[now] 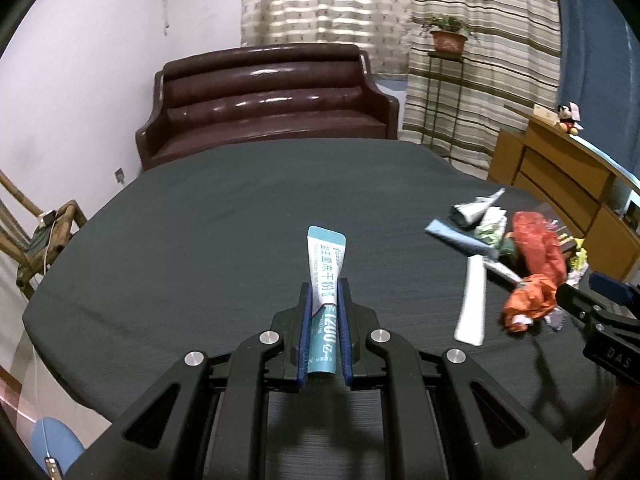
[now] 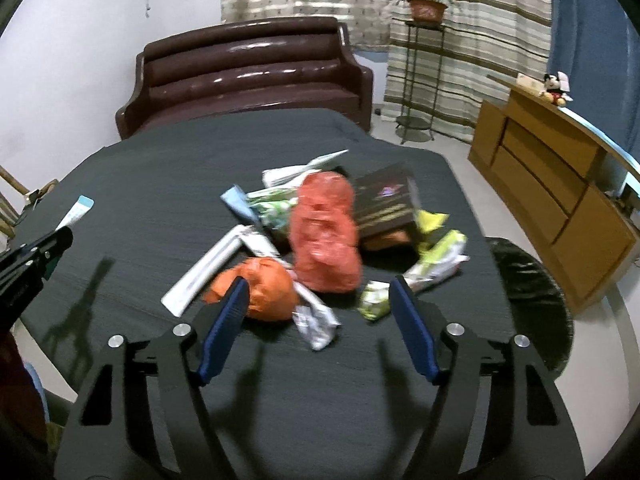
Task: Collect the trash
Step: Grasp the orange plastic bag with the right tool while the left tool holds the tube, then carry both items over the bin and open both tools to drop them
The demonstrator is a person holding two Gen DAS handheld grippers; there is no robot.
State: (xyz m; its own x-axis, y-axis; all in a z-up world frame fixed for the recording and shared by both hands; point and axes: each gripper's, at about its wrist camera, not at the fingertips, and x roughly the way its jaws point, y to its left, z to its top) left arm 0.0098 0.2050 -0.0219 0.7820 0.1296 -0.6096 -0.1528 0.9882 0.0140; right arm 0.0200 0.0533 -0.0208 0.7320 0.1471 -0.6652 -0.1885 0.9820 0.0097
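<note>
- Teal and white, one sachet sits pinched between the blue pads of the left gripper, above the near half of the table; its long axis runs toward 12 o'clock, the free end pointing at the sofa.
- One right gripper hangs with its jaws spread wide, nothing between them, over the near edge of the trash pile.
- Counted in the pile: two orange-red crumpled bags, one dark box, one long white packet angled toward 1 o'clock, plus several green-yellow and silver wrappers too blurred to number.
- One dark grey cloth covers the round table.
- One brown leather sofa stands at 12 o'clock, one potted plant on a wire stand at 1 o'clock, one wooden cabinet at 2 o'clock, striped curtains behind.
- One black-lined bin stands at 3 o'clock, just beside the table.
</note>
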